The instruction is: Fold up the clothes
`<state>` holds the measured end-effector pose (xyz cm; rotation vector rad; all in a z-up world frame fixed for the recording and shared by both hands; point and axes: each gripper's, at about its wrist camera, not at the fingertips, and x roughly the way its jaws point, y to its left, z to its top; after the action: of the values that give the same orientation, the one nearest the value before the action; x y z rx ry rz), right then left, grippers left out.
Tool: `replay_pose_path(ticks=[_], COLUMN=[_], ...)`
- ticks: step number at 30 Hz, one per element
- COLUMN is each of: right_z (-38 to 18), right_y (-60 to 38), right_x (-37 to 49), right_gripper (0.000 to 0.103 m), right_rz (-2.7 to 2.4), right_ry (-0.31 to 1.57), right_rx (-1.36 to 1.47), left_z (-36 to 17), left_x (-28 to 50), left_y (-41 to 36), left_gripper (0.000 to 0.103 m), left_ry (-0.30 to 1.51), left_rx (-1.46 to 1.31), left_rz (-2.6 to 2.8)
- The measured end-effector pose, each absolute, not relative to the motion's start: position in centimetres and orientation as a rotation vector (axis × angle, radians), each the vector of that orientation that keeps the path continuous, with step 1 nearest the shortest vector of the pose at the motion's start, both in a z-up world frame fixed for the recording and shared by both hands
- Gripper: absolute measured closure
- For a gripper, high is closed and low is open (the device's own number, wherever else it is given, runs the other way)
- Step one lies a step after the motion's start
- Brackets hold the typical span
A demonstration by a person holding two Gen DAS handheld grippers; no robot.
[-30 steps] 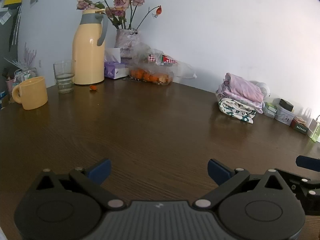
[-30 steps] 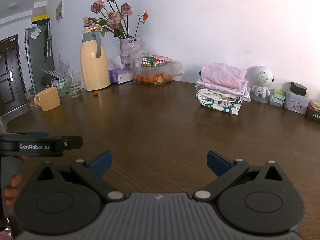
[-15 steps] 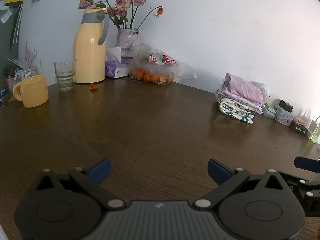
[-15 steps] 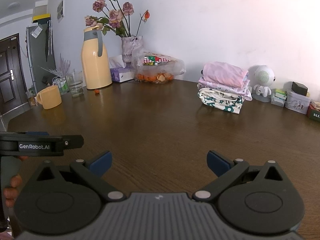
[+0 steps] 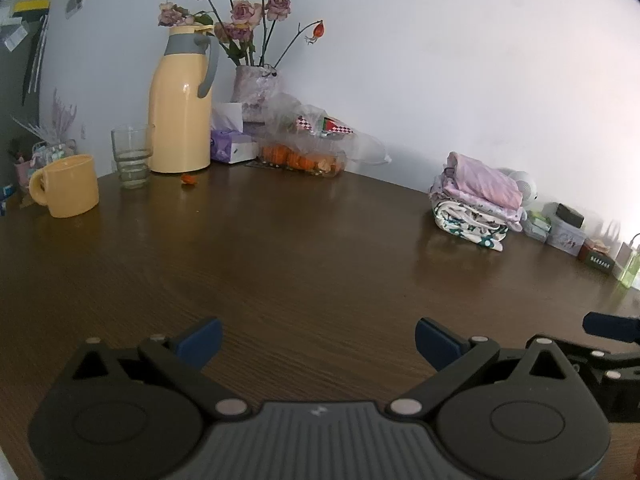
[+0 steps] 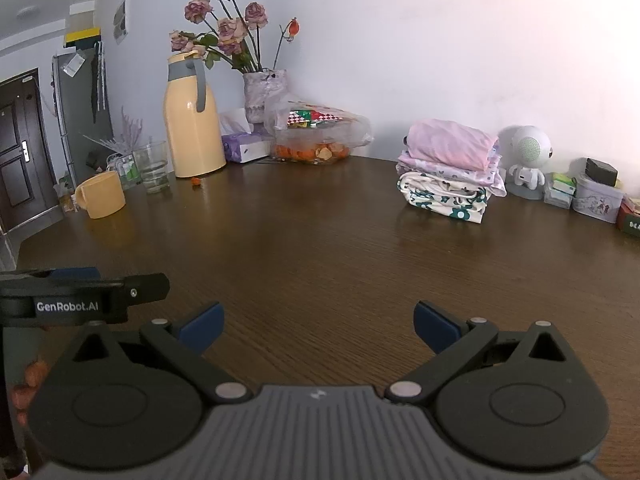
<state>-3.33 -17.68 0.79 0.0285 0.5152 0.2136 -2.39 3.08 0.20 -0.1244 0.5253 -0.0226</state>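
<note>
The left gripper (image 5: 316, 338) hangs low over the dark wooden table (image 5: 300, 248), its 2 blue-tipped fingers (image 5: 200, 340) spread wide with nothing between them. The right gripper (image 6: 316, 322) sits just beside it, jaws equally wide and empty. Well ahead and to the right of both lies a stack of folded clothes (image 6: 450, 170), a pink piece on top and a white, green-patterned one at the bottom. Just right of the stack stands a small white robot figure (image 6: 528, 160). Far ahead to the left are a yellow mug (image 5: 66, 186), a drinking glass (image 5: 130, 156) and a yellow thermos jug (image 5: 180, 100), with a vase of dried roses (image 5: 256, 84) behind.
</note>
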Motion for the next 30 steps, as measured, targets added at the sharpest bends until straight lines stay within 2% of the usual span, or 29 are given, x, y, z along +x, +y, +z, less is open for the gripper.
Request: replay_pose_path(ticks=[30], right_z=[0.6], right_y=[-18.2], right_x=[-3.0], right_gripper=[0.0], right_rz=[0.155], right_ry=[0.537], right_rx=[0.046], left_z=[0.3], left_x=[-1.1], left_y=[0.2], left_gripper=[0.0], left_ry=[0.521], left_rx=[-0.01], left_rz=[-0.104])
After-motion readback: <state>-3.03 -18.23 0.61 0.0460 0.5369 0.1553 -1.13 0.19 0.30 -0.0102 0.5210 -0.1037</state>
